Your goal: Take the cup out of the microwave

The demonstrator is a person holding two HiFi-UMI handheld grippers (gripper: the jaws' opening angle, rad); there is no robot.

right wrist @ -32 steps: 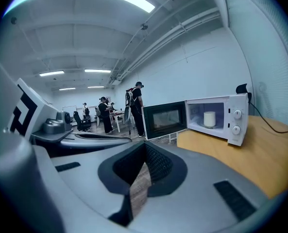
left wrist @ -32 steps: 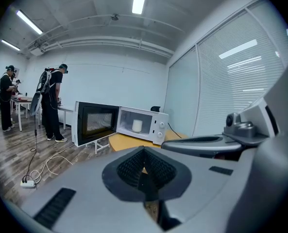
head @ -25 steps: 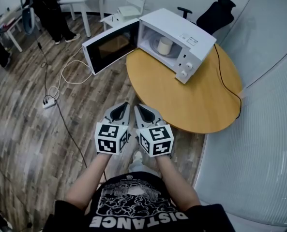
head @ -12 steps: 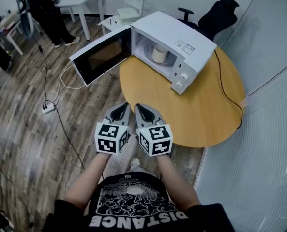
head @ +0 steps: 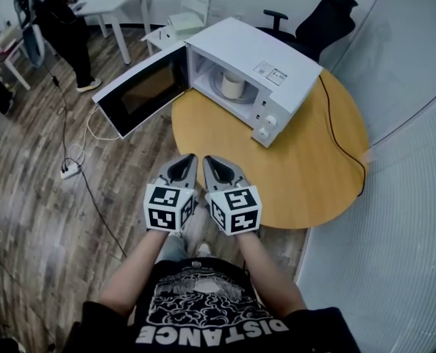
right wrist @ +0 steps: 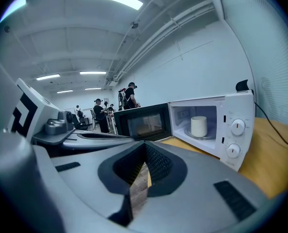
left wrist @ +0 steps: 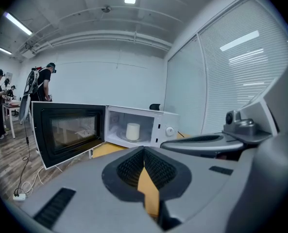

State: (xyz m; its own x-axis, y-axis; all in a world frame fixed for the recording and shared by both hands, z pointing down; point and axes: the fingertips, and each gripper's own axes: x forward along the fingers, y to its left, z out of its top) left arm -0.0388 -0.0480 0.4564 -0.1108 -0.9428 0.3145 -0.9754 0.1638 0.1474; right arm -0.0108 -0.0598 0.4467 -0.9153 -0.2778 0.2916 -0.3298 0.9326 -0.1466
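**Cup in the open microwave, both grippers empty**

The white cup (head: pixel 233 85) stands inside the microwave (head: pixel 276 54) at upper centre of the head view. Its door (head: pixel 133 98) is swung wide to the left, on the round desk (head: pixel 306 168). Left gripper (head: pixel 184 162) and right gripper (head: pixel 215 162) sit side by side below centre, each with its jaws pressed together on nothing, well apart from the cup.

Round wooden table (head: pixel 306 175), a black cord (head: pixel 340 142) lying across it; black office chair (head: pixel 322 17) stands behind. White table (head: pixel 111 2) and white chair (head: pixel 194 12) stand further back. A white power strip (head: pixel 69 170) lies on the plank floor (head: pixel 26 219).
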